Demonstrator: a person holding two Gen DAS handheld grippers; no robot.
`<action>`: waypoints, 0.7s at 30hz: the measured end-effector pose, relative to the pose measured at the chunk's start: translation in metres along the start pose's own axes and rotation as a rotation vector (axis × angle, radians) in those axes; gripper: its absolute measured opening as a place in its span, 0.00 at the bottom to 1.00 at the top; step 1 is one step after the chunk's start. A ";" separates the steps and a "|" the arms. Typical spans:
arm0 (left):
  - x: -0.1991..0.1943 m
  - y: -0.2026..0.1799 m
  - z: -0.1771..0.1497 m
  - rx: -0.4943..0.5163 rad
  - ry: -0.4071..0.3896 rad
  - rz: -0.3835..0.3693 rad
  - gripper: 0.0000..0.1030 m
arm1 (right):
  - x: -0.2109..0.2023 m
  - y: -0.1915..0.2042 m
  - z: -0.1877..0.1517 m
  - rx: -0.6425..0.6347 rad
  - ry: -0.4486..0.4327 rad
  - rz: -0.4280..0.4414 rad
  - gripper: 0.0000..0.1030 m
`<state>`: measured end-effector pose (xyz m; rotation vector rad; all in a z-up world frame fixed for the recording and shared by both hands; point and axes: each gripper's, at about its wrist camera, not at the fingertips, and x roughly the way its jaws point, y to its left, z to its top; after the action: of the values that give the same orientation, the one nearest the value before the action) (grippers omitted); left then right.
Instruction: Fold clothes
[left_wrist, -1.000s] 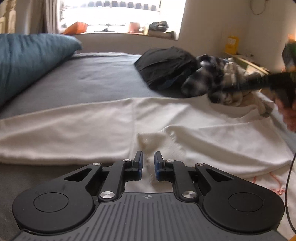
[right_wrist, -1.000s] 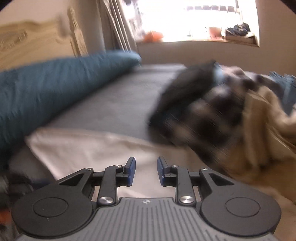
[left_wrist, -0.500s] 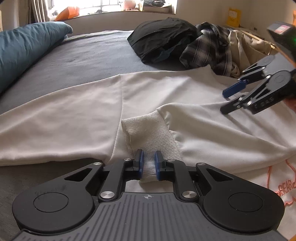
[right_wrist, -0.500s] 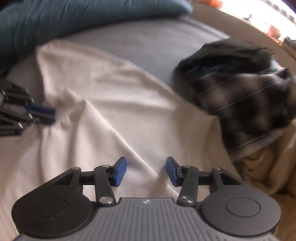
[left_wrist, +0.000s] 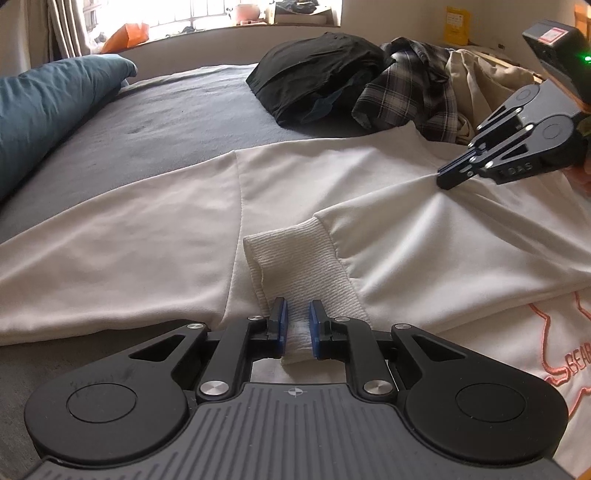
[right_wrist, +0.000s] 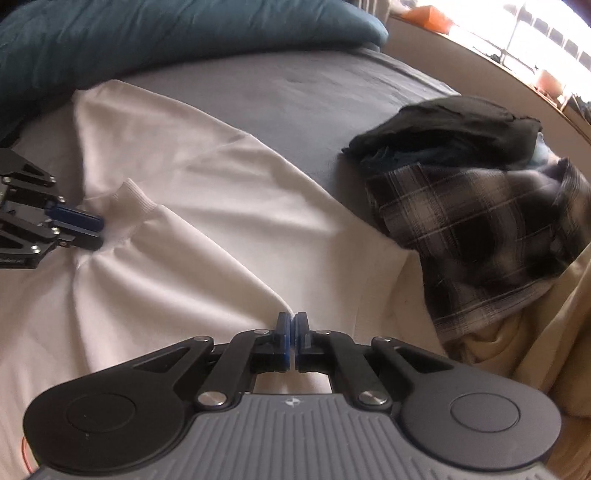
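A grey bed (left_wrist: 155, 122) is filling both views, under a bright window (left_wrist: 221, 14) with curtains at its left. A teal pillow (left_wrist: 48, 107) is lying at the bed's head. A white sweatshirt (left_wrist: 129, 240) is lying spread flat across the bed, and its orange print (left_wrist: 569, 362) is showing the letters "BEA" at the right edge of the left view. Beyond it, a black garment (left_wrist: 314, 74), a plaid shirt (left_wrist: 413, 92) and a beige cloth (left_wrist: 476, 85) are sitting heaped together. The left gripper (left_wrist: 295, 328) is pinching the ribbed cuff (left_wrist: 299, 266) of the sleeve folded over the body, jaws narrow on it, as half a second ago. The right gripper (right_wrist: 291, 332), wide open half a second ago, is now clamping a pinch of sleeve fabric further up, and creases are radiating from it. A green light is glowing on its body.
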<state>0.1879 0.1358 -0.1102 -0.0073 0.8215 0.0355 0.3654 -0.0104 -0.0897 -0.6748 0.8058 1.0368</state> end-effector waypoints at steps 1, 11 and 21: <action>0.000 -0.001 0.000 0.006 -0.001 0.002 0.13 | 0.004 0.002 -0.001 0.005 0.004 -0.006 0.02; -0.004 0.001 0.000 0.025 -0.022 -0.006 0.13 | -0.063 -0.086 -0.047 0.525 -0.184 -0.148 0.31; -0.010 -0.017 0.010 0.103 -0.073 -0.021 0.13 | -0.086 -0.100 -0.112 0.376 0.009 -0.229 0.36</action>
<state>0.1893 0.1186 -0.0965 0.0820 0.7494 -0.0268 0.4057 -0.1777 -0.0682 -0.4373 0.8804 0.6521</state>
